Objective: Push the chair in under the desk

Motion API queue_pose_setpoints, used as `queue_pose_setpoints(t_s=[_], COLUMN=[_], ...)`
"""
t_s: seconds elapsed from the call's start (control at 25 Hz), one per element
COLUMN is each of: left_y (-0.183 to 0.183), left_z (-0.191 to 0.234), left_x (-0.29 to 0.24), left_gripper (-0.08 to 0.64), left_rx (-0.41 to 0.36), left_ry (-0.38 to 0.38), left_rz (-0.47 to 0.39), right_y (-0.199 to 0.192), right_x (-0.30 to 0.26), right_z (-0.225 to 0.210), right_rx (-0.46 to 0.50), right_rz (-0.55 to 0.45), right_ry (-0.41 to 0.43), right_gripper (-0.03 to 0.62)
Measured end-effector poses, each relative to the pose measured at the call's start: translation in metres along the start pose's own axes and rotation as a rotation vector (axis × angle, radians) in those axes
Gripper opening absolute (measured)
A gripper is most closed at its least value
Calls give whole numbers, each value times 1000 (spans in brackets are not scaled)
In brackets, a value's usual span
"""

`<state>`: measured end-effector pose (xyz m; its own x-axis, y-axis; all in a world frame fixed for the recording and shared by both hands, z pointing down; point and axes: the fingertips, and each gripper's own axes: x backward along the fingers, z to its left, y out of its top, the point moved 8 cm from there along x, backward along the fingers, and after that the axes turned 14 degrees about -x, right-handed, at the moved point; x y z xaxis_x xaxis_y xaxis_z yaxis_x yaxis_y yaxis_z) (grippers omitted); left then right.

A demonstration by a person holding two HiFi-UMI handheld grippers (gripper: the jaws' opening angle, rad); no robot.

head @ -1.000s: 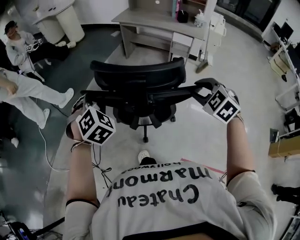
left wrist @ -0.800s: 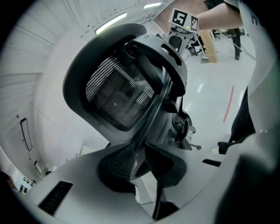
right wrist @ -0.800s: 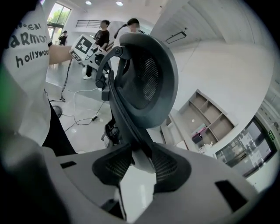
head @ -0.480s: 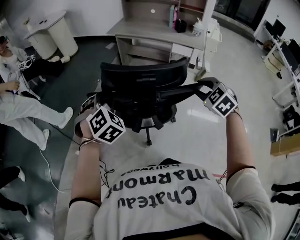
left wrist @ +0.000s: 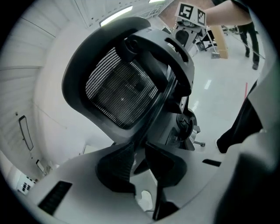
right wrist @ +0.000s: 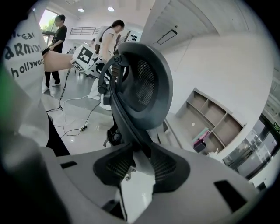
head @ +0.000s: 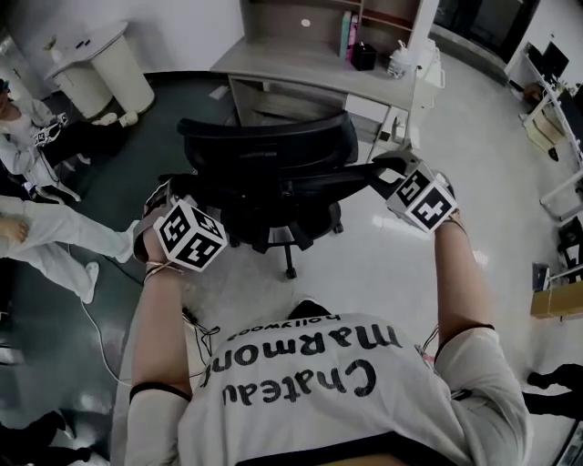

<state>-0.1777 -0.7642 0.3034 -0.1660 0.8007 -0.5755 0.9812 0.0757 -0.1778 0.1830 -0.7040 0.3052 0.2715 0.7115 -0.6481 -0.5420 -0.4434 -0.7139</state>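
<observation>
Office chair (head: 273, 168), black with a mesh back, stood on the pale floor (head: 383, 264) close in front of the desk (head: 291, 64). Its backrest faced the person and its seat side faced the desk; it was not tucked under. Left gripper (left wrist: 139, 146) was at the backrest's left edge, jaws pinched on the rim of the back frame, which ran straight down between the pads. Right gripper (right wrist: 141, 148) had the same hold at the right edge: frame rim between the pads, jaws just then closing further on it. Both arms reached out, one on each side of the back. The desk carried a shelf unit (head: 373, 14), with a small dark container (head: 363, 56) and a white object (head: 398, 62) near its right end. A round white table (head: 100, 59) sat off to the left, with people in light clothes (head: 36, 123) beside it and a cable (head: 91, 309) lying on the dark floor.
</observation>
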Motion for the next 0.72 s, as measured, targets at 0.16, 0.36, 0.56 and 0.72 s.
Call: queue_pose_setpoints(t_s=[0.16,0.36,0.56,0.72], left_y=[-4,-16,-27,-45], left_z=[26,65,90,110], left_x=[-27,-74,-104,-125], left_gripper=[83,83,83,83], left_rx=[16,57,97,142], left_ry=[-14,3,14,28], left_rz=[36,65,46,20], right_y=[17,48,68,86], right_x=[-22,-63,-85,-100], right_z=[-17,-44,-51,-49], right_rx=[-2,-3,44,55], right_rz=[-31,-51,-19,6], right_ry=[42,87,85,123], right_gripper=[127,114,104,104])
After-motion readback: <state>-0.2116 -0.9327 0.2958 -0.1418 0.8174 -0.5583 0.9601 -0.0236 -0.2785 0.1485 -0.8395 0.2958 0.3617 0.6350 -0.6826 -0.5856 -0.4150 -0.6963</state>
